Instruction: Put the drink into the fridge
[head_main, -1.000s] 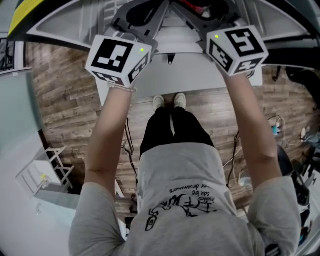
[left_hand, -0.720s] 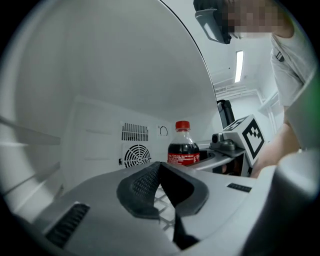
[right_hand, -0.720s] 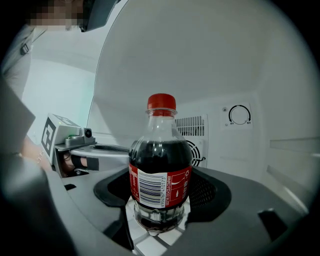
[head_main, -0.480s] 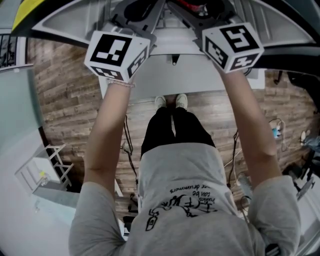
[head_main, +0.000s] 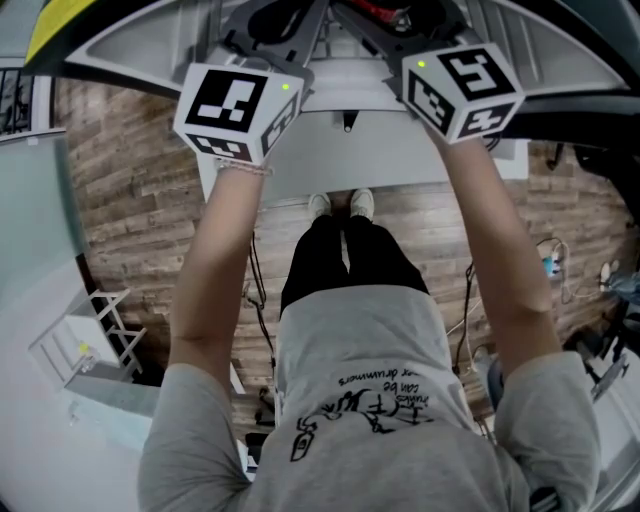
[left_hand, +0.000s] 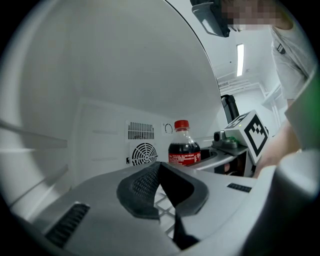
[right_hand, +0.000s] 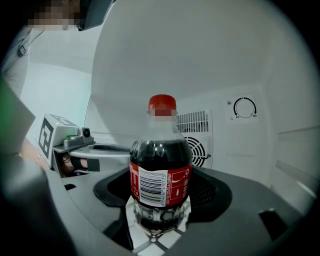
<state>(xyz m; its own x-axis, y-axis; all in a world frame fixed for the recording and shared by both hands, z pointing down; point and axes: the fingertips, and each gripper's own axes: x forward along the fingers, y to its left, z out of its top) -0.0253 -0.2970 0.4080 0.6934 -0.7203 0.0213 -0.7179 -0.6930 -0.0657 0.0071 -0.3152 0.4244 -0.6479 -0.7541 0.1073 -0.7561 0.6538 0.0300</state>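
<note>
Grips with the right claw (right_hand: 162, 192) a clear plastic bottle of dark cola (right_hand: 161, 165) with red cap and red label, jaws pressed against its two sides, upright inside the white fridge (right_hand: 225, 60), in front of the round fan grille (right_hand: 201, 150) on the back wall and above the white wire shelf (right_hand: 150, 239). Holds the left claw (left_hand: 159, 167) near the bottle, on its left and also inside the fridge, jaws closed tip to tip with nothing between them

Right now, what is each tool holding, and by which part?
The right tool grips the cola bottle by its lower body, at label height. The left tool, jaws together, holds nothing.
</note>
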